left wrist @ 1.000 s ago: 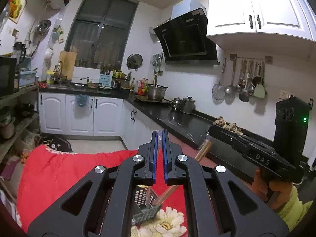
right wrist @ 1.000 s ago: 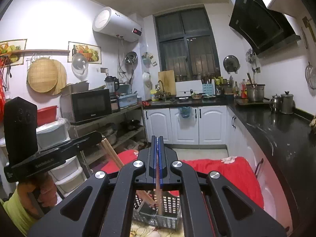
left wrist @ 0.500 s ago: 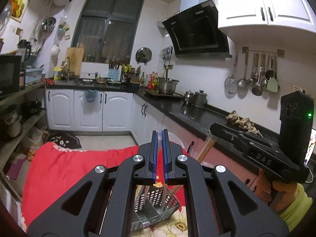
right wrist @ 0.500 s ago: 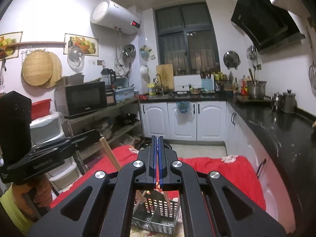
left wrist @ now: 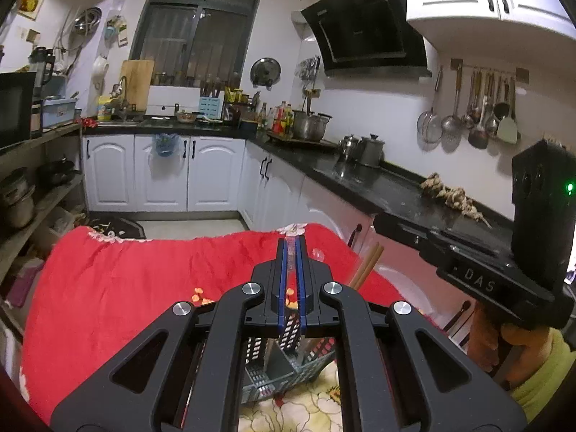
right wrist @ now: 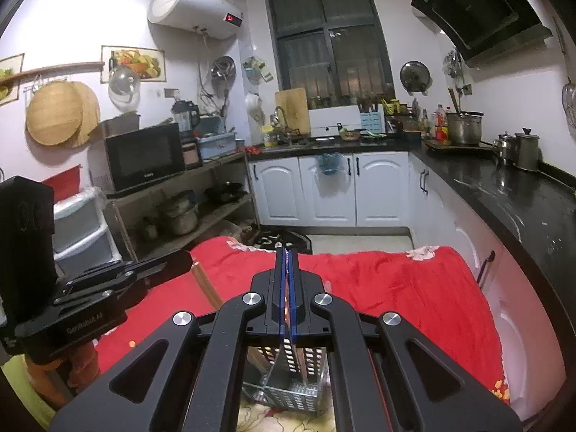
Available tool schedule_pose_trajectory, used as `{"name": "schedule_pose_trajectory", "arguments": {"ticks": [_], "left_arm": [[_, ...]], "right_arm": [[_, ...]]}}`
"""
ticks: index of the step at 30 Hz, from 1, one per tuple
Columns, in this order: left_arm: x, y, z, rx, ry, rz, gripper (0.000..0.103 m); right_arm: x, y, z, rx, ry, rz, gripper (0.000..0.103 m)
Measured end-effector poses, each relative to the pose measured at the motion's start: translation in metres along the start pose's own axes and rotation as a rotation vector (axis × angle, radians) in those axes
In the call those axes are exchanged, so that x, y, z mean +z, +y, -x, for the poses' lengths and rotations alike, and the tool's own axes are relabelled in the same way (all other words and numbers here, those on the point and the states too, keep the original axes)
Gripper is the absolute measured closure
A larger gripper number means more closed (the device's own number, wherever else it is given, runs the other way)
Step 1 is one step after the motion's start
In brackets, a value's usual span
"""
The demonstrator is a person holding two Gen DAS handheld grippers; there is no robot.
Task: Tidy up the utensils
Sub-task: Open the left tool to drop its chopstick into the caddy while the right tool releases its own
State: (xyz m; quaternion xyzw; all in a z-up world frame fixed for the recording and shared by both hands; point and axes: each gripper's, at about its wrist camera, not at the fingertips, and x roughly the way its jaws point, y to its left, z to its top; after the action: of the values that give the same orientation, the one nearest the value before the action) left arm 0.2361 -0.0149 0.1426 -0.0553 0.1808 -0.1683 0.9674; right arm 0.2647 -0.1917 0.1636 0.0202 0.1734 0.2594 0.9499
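Both tongs hang over a grey slotted utensil basket standing on a red floral cloth. The left tongs are nearly closed on a thin clear-looking utensil, while the right tongs are pinched on a slim stick; wooden chopsticks show beside them.
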Motion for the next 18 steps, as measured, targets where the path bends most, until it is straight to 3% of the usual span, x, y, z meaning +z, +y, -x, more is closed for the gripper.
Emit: {"name": "schedule_pose_trajectory", "arguments": {"ticks": [9,11,13,17,18], "left_arm": [[-0.022,0.011,-0.013,0.016,0.058,0.023,0.101],[-0.026,0.013,-0.015,0.018,0.07,0.028,0.101],[-0.028,0.014,-0.015,0.02,0.076,0.03,0.101],[-0.033,0.015,-0.013,0.025,0.081,0.04,0.097],[-0.033,0.016,-0.013,0.03,0.081,0.044,0.09]], "right_arm": [[-0.019,-0.004,-0.008,-0.034,0.027,-0.013,0.1],[-0.022,-0.006,-0.007,-0.045,0.032,-0.014,0.094],[-0.026,-0.008,-0.006,-0.055,0.031,-0.013,0.071],[-0.03,-0.009,0.0,-0.065,0.029,-0.007,0.065],[-0.031,-0.009,0.002,-0.069,0.027,-0.006,0.06]]}}
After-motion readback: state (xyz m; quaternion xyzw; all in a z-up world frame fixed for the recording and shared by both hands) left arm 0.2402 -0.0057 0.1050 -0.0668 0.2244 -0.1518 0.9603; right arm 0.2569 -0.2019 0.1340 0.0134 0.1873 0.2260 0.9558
